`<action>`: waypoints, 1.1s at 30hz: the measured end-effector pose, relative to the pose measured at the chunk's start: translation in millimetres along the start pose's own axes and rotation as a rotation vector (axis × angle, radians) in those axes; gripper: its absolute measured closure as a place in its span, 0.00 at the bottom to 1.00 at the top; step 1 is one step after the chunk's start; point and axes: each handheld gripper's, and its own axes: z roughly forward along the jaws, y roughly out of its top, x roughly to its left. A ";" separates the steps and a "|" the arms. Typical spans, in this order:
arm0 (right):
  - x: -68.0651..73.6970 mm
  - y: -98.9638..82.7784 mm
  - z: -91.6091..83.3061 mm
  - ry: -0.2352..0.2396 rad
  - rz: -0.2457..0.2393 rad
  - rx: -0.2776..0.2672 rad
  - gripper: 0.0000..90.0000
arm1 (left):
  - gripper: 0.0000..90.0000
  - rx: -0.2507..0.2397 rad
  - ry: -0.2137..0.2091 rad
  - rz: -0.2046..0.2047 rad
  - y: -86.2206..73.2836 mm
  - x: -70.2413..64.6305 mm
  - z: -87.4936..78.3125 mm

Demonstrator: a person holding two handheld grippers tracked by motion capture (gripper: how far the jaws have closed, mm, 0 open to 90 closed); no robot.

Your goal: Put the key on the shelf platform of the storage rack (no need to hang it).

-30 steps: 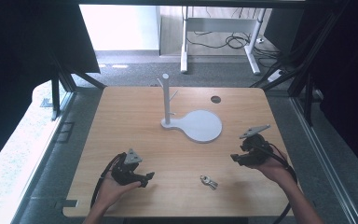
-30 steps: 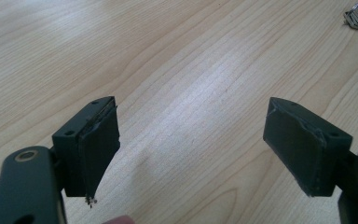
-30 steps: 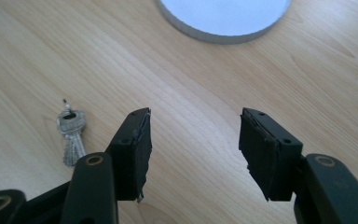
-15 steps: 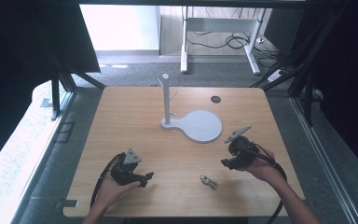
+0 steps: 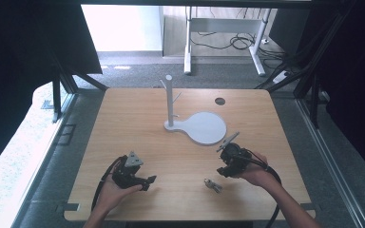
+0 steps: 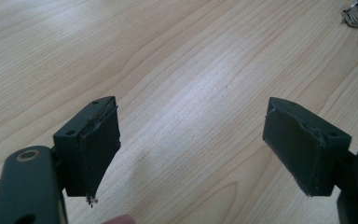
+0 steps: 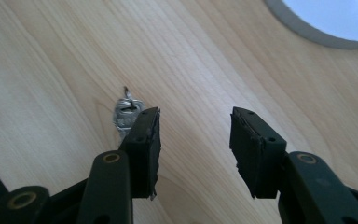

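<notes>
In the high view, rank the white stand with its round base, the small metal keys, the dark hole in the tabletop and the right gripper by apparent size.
1. White stand, clearly the largest.
2. Right gripper, body and grey plate together.
3 and 4. Metal keys and dark hole look about alike; the hole lies farther from the camera, so I won't rank them.

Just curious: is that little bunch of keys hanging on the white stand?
No, the keys lie flat on the table, well short of the stand.

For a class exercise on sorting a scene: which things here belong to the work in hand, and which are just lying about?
In the work:
- right gripper, jaws just closing, nothing between them
- bunch of keys

Lying about:
- white peg stand
- left gripper, open
- table
</notes>
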 end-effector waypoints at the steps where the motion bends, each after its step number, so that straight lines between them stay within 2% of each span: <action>1: 1.6 1.3 1.7 0.009 0.000 0.004 0.60 | 0.21 0.003 0.000 0.000 -0.2 -0.2 0.3; 8: 12.5 9.2 14.5 0.049 -0.038 0.029 0.65 | 0.21 0.018 0.003 0.000 -1.3 0.1 3.0; 12: 16.7 11.7 21.4 0.075 -0.044 0.044 0.68 | 0.21 0.017 0.004 -0.001 -1.4 0.5 2.3; 20: 24.1 13.8 32.4 0.107 -0.065 0.067 0.72 | 0.21 0.031 0.005 -0.002 -2.4 0.8 4.1; 24: 26.7 16.1 37.1 0.108 -0.081 0.075 0.74 | 0.21 0.031 0.004 -0.002 -2.6 0.8 4.3; 33: 27.1 19.9 45.5 0.133 -0.072 0.088 0.77 | 0.21 0.037 0.005 -0.004 -3.7 2.4 5.3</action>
